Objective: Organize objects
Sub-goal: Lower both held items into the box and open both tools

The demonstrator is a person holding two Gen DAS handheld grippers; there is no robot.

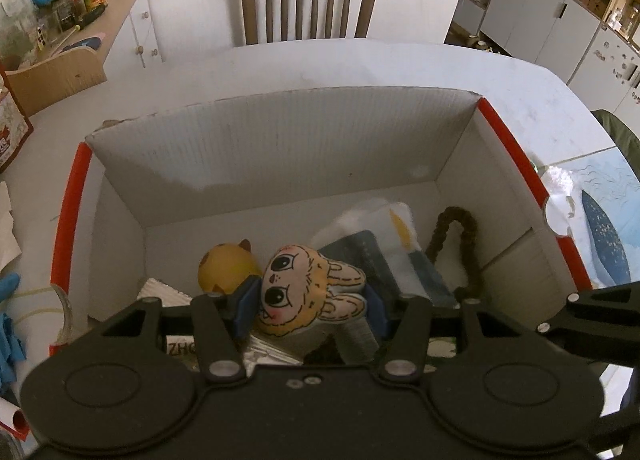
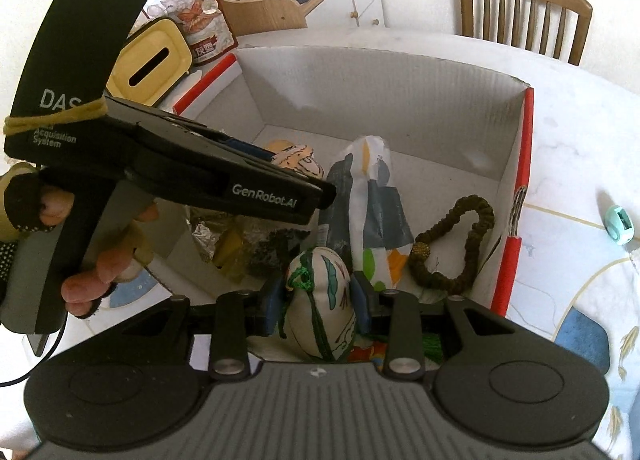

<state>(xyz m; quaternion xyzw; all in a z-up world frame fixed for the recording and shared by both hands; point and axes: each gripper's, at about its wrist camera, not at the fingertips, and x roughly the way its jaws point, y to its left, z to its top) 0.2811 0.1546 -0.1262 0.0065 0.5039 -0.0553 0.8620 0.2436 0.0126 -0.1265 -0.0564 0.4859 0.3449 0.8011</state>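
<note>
An open white cardboard box with red edges (image 1: pixel 280 148) (image 2: pixel 384 100) stands on the table. My left gripper (image 1: pixel 310 300) is shut on a flat plush bunny face (image 1: pixel 308 284), held just over the box's near side. My right gripper (image 2: pixel 318 300) is shut on a small white cloth pouch with green cord (image 2: pixel 324 300), also above the box. Inside lie a yellow round toy (image 1: pixel 226 266), a dark braided loop (image 1: pixel 464 244) (image 2: pixel 456 244), a patterned packet (image 2: pixel 372 212) and some wrappers. The left gripper's body (image 2: pixel 168 156) crosses the right wrist view, with a hand on its handle.
A wooden chair (image 1: pixel 310 0) (image 2: pixel 524 8) stands behind the table. A yellow slotted box (image 2: pixel 152 60) and a printed carton (image 2: pixel 192 12) sit left of the box. A small teal object (image 2: pixel 619 224) lies on the tablecloth at right. Blue gloves (image 1: pixel 10 320) lie at left.
</note>
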